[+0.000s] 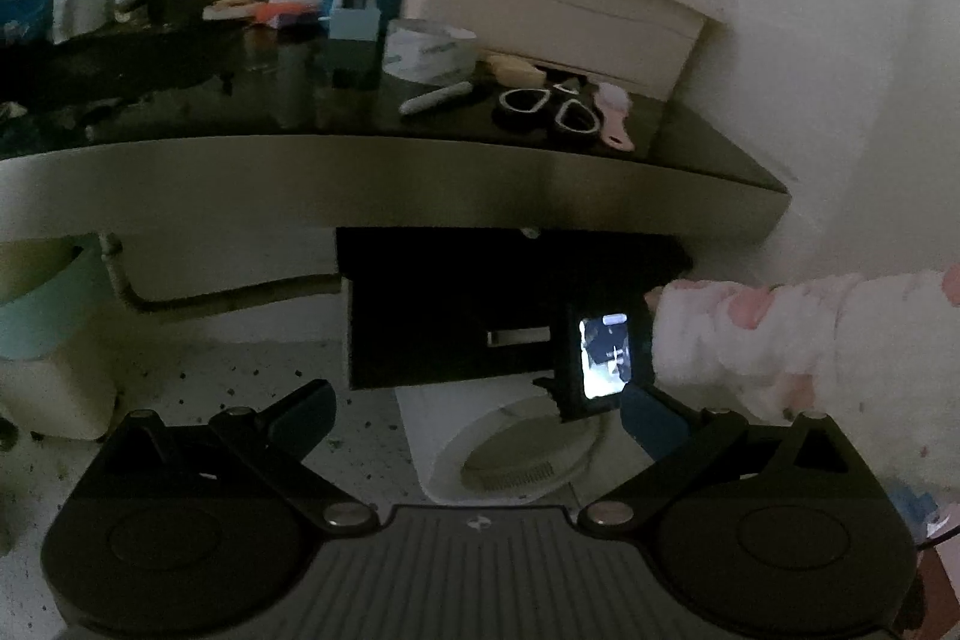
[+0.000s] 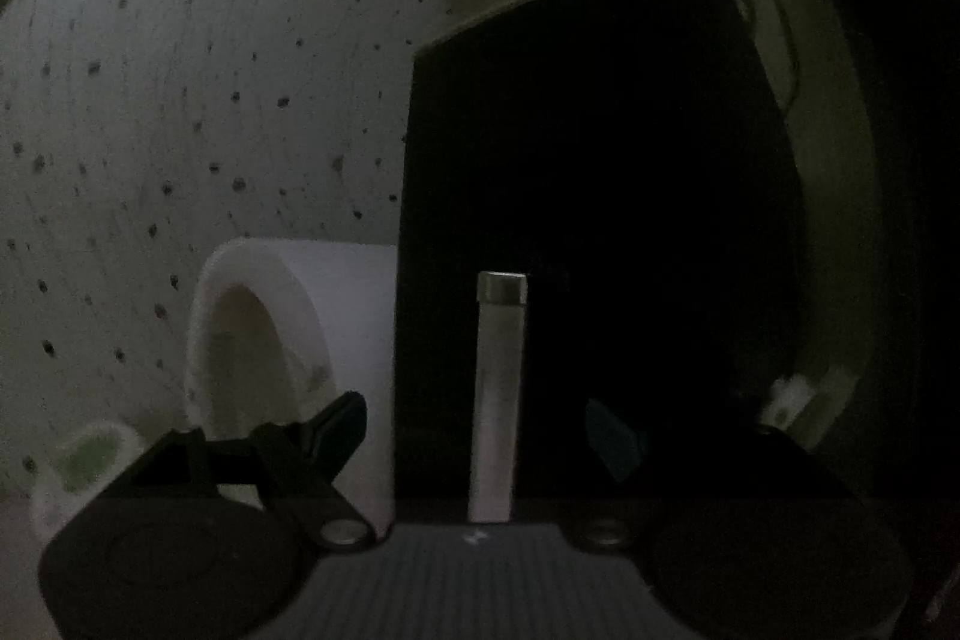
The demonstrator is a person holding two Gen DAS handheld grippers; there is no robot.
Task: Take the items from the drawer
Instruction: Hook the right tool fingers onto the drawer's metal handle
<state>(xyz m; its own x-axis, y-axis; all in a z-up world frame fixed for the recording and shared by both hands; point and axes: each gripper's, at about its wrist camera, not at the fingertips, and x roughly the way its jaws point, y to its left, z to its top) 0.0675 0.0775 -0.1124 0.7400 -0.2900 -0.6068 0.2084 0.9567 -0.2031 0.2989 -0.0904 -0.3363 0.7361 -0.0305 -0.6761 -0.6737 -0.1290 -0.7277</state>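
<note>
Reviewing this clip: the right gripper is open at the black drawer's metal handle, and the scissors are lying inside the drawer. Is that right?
Not quite. The scissors are not in the drawer: the left wrist view shows them on the dark countertop, beside a pink brush. The rest stands: the right gripper is open, its fingers either side of the metal handle on the black drawer.

Left wrist view taken from low, farther back, aimed at counter (image 1: 384,172) and black drawer (image 1: 456,322). Right wrist view held very close to drawer (image 2: 588,196), handle (image 2: 498,394) ahead. Drawer shared by both.
</note>
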